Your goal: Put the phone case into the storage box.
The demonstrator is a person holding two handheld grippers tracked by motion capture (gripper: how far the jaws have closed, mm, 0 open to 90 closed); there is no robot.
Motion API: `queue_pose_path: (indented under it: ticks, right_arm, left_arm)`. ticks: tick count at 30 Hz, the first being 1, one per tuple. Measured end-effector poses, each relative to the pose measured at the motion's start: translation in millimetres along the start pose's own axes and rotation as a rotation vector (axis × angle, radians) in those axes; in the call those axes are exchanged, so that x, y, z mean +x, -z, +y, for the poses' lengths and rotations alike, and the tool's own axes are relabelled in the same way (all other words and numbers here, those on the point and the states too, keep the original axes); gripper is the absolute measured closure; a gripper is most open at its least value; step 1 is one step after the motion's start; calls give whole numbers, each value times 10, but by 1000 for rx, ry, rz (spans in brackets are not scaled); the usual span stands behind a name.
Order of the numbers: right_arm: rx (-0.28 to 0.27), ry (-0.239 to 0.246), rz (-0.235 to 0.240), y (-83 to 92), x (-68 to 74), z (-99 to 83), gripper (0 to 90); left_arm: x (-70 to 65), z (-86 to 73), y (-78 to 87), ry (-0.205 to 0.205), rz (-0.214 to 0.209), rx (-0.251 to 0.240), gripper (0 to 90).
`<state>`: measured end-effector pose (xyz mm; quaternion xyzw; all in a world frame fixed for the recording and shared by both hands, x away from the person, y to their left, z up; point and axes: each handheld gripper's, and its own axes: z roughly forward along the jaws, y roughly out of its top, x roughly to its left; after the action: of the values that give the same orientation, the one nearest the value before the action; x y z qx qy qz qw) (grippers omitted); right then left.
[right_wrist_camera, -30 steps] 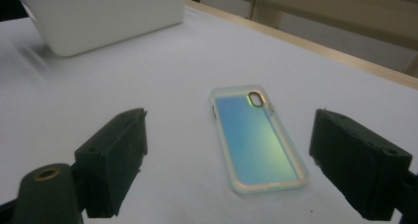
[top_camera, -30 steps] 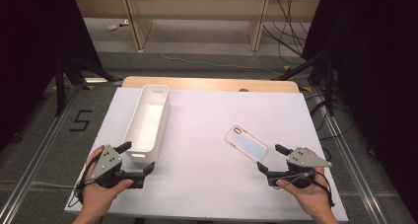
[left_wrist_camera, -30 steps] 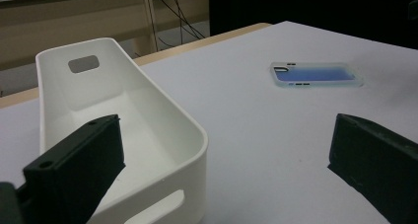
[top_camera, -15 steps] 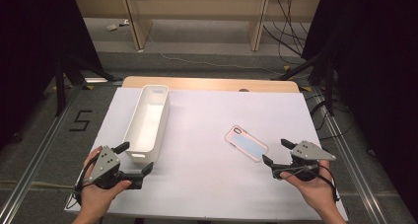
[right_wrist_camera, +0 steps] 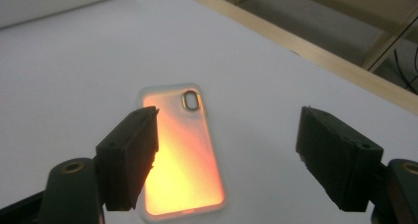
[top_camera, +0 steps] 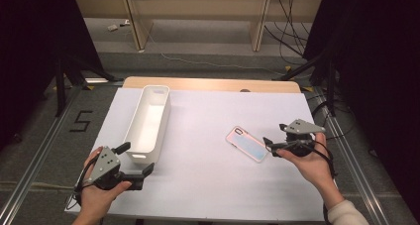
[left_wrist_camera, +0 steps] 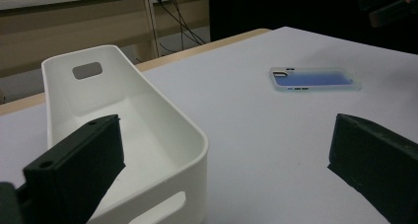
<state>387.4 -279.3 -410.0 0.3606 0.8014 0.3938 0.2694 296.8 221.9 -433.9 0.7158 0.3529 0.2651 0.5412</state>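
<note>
A translucent phone case (top_camera: 246,143) lies flat on the white table top, right of centre; it looks blue in the left gripper view (left_wrist_camera: 315,79) and glows orange in the right gripper view (right_wrist_camera: 180,150). My right gripper (top_camera: 274,134) hovers just right of it, open; its jaws have just been closing a little, and nothing is pressed between them (right_wrist_camera: 229,120). The case's near end lies under the left-hand jaw. A long white bin (top_camera: 148,123) stands empty at the left (left_wrist_camera: 148,110). My left gripper (top_camera: 135,157) rests open by the bin's near end (left_wrist_camera: 226,135).
The white table top (top_camera: 208,185) ends in a wooden strip (top_camera: 213,84) at the far side. Beyond it stand wooden shelf legs and loose cables on the floor. Metal rails run along both sides of the table, and a "5" mark (top_camera: 80,121) is on the floor at the left.
My right hand has moved away from the table's front edge and up beside the phone case. The left hand and the bin have stayed put.
</note>
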Motion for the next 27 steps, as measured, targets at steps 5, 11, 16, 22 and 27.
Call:
queue_pose_path:
  ticks: [5,11,16,22,27]
  right_arm:
    - [169,22,21,-218,-116,74,273]
    - [311,44,56,-456,-186,193,337]
    - [399,86,88,-656,-215,250,394]
    - [488,91,110,-849,-192,260,463]
    - [566,119,140,-1034,-169,260,596]
  left_arm:
    - [4,-9,5,10,4,1,0]
    - [-6,-9,9,5,2,2,0]
    - [-11,-15,4,-2,2,-1,0]
    - [-17,-15,6,-4,1,1,0]
    - [-13,-15,13,-5,3,5,0]
